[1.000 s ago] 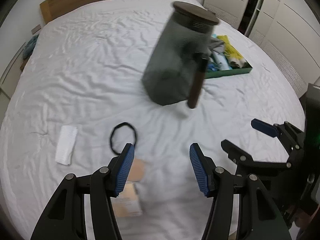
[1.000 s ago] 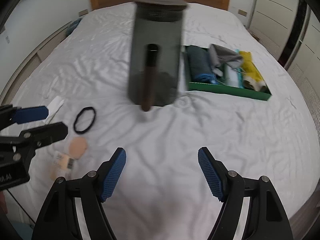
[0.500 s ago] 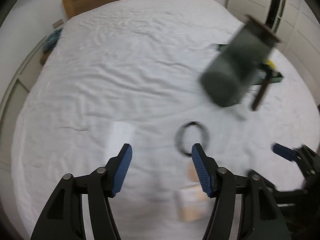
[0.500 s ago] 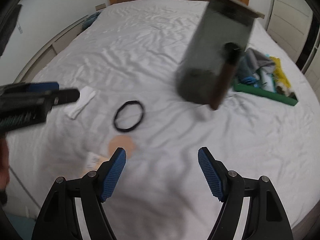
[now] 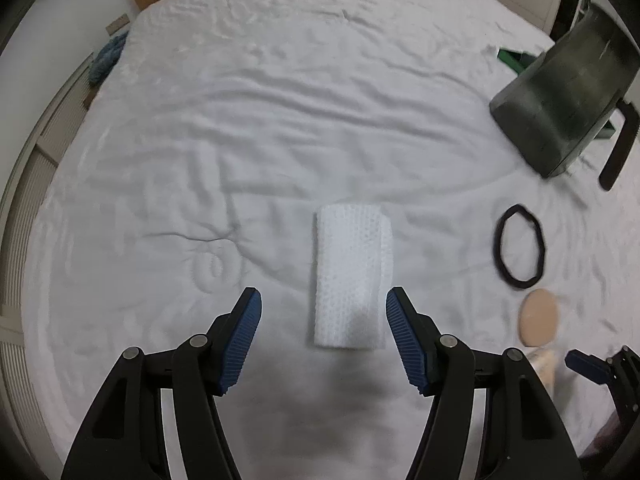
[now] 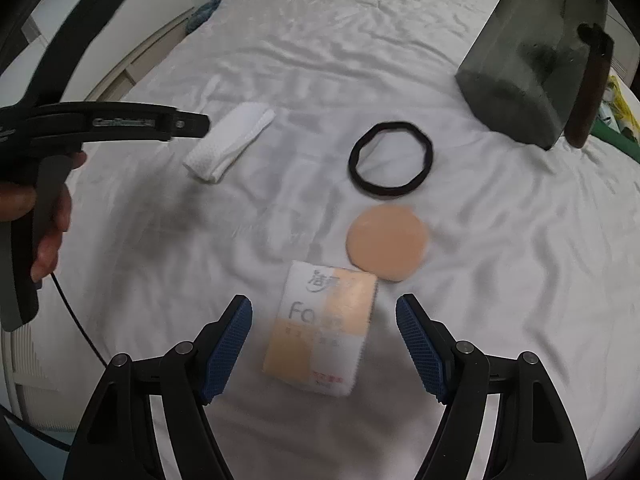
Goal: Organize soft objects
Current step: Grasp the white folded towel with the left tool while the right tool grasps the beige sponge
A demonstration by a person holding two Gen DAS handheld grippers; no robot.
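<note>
Both claws have swung down: left claw (image 5: 323,336), jaws just widened and apart, now straddles the white folded cloth (image 5: 351,276); right claw (image 6: 323,350) gapes over the tissue pack (image 6: 322,328) on the bed (image 6: 520,280).

On the white bed sheet (image 6: 500,280) there is one folded white cloth (image 6: 230,140), one black hair band (image 6: 391,159), one round beige pad (image 6: 387,243) and one tissue pack (image 6: 322,334). One dark grey container (image 6: 528,60) stands behind the hair band. Two grippers are visible: the left gripper (image 5: 323,334) and the right gripper (image 6: 324,344).
</note>
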